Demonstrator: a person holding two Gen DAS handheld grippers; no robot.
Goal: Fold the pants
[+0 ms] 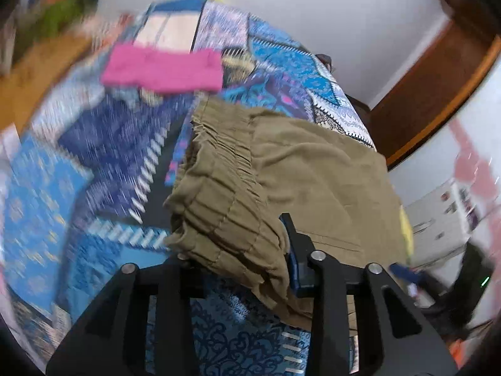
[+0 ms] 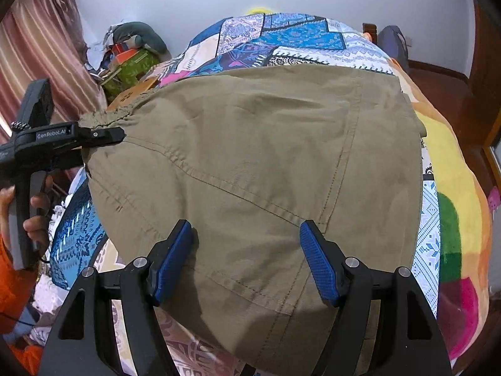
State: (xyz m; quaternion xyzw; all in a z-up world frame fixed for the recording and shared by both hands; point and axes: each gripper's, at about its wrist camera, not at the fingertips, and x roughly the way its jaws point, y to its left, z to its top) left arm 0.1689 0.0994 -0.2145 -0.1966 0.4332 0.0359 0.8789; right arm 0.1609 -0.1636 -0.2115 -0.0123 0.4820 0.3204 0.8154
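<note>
Olive-khaki pants (image 2: 256,163) lie spread on a patchwork bedspread (image 2: 281,37). In the left wrist view their gathered elastic waistband (image 1: 219,194) is bunched between my left gripper's fingers (image 1: 231,250), which are shut on it and hold it lifted. From the right wrist view the left gripper (image 2: 120,134) clamps the waistband corner at the far left. My right gripper (image 2: 247,257) is open, its blue pads (image 2: 172,263) hovering over the near part of the pants fabric, holding nothing.
A folded pink garment (image 1: 162,69) lies farther up the bed. A colourful yellow, green and pink blanket (image 2: 451,188) lies at the bed's right side. Cluttered boxes and bags (image 2: 131,59) stand by the curtain on the left. A wooden door frame (image 1: 438,72) is at right.
</note>
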